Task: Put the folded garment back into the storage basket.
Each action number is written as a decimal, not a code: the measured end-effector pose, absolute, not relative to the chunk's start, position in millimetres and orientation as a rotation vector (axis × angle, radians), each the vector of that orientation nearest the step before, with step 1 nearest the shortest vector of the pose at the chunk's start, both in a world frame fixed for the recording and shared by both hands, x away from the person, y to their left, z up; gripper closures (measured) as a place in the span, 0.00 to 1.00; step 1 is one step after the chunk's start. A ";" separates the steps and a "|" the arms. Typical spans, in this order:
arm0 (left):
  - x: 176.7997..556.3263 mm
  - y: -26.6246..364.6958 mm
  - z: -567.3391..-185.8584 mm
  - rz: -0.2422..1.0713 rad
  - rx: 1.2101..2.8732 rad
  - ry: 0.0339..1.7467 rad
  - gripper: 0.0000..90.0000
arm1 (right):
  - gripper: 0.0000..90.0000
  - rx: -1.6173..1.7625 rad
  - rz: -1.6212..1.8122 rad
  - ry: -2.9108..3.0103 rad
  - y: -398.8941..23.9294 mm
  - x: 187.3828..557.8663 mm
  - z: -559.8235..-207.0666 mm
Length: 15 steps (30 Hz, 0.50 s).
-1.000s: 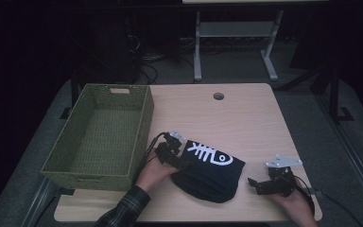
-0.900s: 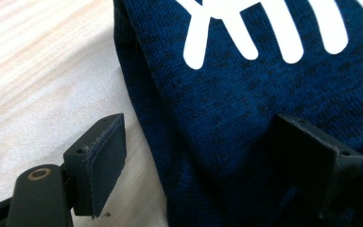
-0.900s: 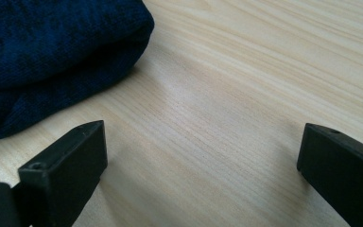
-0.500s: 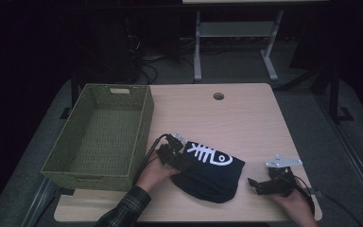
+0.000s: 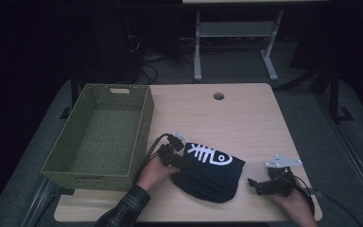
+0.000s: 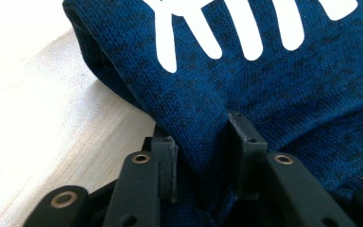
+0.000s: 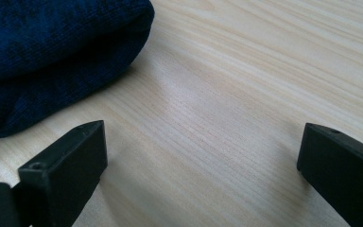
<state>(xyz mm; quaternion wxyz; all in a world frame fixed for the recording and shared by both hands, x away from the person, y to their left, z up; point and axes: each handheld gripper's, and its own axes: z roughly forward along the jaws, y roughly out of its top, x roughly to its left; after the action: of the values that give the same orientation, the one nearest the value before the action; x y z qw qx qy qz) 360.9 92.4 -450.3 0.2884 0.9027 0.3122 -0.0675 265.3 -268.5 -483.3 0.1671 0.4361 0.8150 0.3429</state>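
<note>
Left claw point(image 5: 178, 160) sits at the left edge of the folded dark-blue garment point(image 5: 210, 172), low on the table point(image 5: 246, 118) near the person's side. In the left gripper view the claw point(image 6: 203, 156) has a raised fold of the blue knit point(image 6: 264, 80) between its two black jaws; both pads press into the cloth, which bulges up between them. The jaws have just been closing, with that fold between them. State: narrow, pinching the garment's edge.

The white fish-skeleton print point(image 5: 208, 153) lies just ahead of the left claw, on the top face of the garment; its white ribs point(image 6: 203, 33) run just beyond the pinched fold in the left gripper view. Bare pale wood lies to the left of the jaws there.

Right claw point(image 5: 260, 185) rests near the table's front right corner, jaws pointing toward the garment, just beside its right end but apart from it. In the right gripper view the claw point(image 7: 198, 156) stands wide, with bare wood grain between the jaws. The rounded end of the garment point(image 7: 52, 52) lies ahead and to the left of the left jaw, not touching it. State: wide, holding nothing.

The green woven basket point(image 5: 142, 123) stands just to the left of the left claw, its right wall beside the person's left hand point(image 5: 153, 171). A plaid sleeve point(image 5: 123, 210) comes in from below.
</note>
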 end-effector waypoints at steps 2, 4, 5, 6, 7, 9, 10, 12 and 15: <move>361.4 92.4 -449.7 -0.186 2.409 0.837 0.78 | 0.02 1.241 0.976 2.320 -268.4 265.3 -483.3; 361.2 91.5 -447.4 -0.180 2.414 0.837 0.79 | 0.02 1.241 0.976 2.320 -268.4 265.3 -483.2; 360.7 90.8 -446.2 -0.173 2.416 0.839 0.80 | 0.02 1.241 0.976 2.320 -268.5 265.3 -483.3; 360.1 89.9 -445.0 -0.166 2.420 0.837 0.80 | 0.02 1.242 0.976 2.320 -268.5 265.3 -483.2; 359.2 88.4 -443.4 -0.158 2.421 0.836 0.80 | 0.02 1.241 0.976 2.320 -268.5 265.4 -483.3; 358.4 86.3 -439.8 -0.161 2.422 0.833 0.80 | 0.02 1.240 0.976 2.321 -268.6 265.4 -483.3; 357.8 85.3 -437.7 -0.158 2.421 0.830 0.80 | 0.02 1.241 0.976 2.320 -268.5 265.4 -483.3; 356.7 83.2 -434.4 -0.168 2.417 0.830 0.80 | 0.02 1.242 0.975 2.320 -268.5 265.3 -483.2; 354.8 80.9 -426.9 -0.173 2.421 0.817 0.80 | 0.02 1.247 0.976 2.320 -268.3 265.1 -483.2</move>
<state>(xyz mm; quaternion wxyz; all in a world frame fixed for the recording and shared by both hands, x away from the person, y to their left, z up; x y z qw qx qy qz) 354.8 80.9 -426.9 0.2861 0.9058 0.3057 -0.0648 265.1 -268.3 -483.2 0.1655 0.4378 0.8147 0.3425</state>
